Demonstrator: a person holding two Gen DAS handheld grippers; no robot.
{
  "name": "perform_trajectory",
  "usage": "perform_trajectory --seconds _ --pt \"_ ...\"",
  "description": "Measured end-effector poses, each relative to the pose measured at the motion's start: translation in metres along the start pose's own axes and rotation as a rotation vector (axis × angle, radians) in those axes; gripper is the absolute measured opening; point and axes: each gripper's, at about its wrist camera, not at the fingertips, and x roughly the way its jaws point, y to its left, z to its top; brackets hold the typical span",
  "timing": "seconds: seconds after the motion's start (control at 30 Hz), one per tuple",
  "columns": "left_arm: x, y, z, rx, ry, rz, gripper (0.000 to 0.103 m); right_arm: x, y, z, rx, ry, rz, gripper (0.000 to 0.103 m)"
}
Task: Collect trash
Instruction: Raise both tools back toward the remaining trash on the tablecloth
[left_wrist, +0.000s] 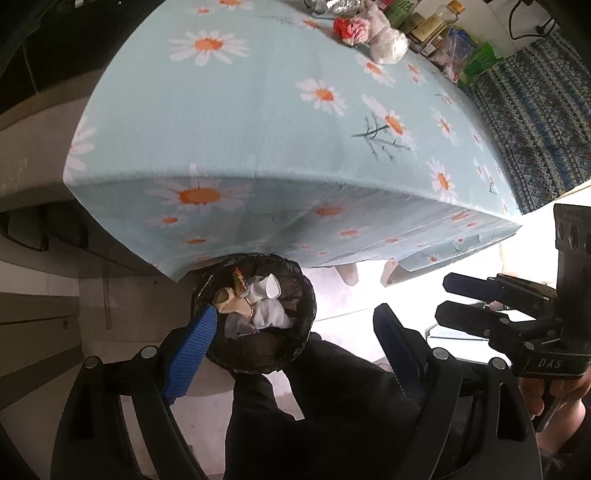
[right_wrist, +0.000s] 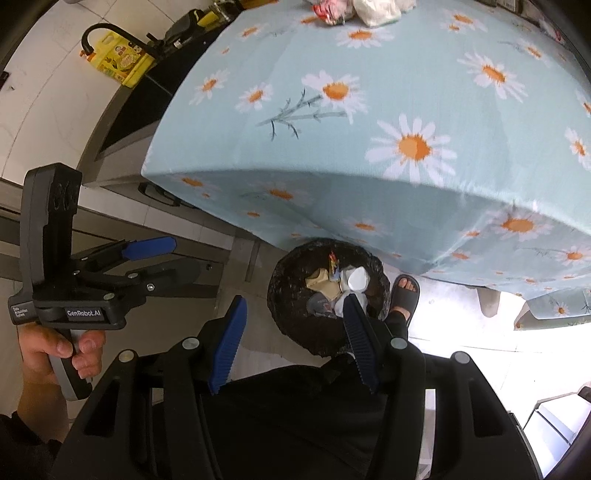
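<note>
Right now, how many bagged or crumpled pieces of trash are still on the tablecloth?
2, both at the table's far edge, side by side: a red-and-pink crumpled wrapper and a white plastic bag just right of it. More may hide among the bottles behind.

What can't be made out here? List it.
- Trash bin depth: both views, the trash on top hides what lies below.
- Labels on the bottles at the table's far end: left wrist view, too small.
- Crumpled bags: right wrist view, cut by the top edge.

Open air above the lined trash bin (left_wrist: 258, 317); the draped table edge (left_wrist: 295, 192) overhangs its far rim, a trouser leg (left_wrist: 325, 398) flanks its near side.
</note>
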Motion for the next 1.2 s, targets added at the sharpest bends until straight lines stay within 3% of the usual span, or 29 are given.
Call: perform_trajectory --seconds 0.6,0.93,1.2 --pt "-0.034 -0.024 0.030 0.058 -0.066 0.007 0.084 -0.048 -0.015 0.037 -0.011 -0.122 -0.032 0.055" --pt "-0.041 -0.036 0.063 0.055 -0.099 0.025 0.084 -0.066 -0.039 0.083 -0.021 -0.169 -0.043 0.056" --pt "-0.044 -0.042 0.091 0.023 -0.128 0.040 0.084 -0.073 -0.056 0.126 -0.055 -0.178 -0.054 0.065"
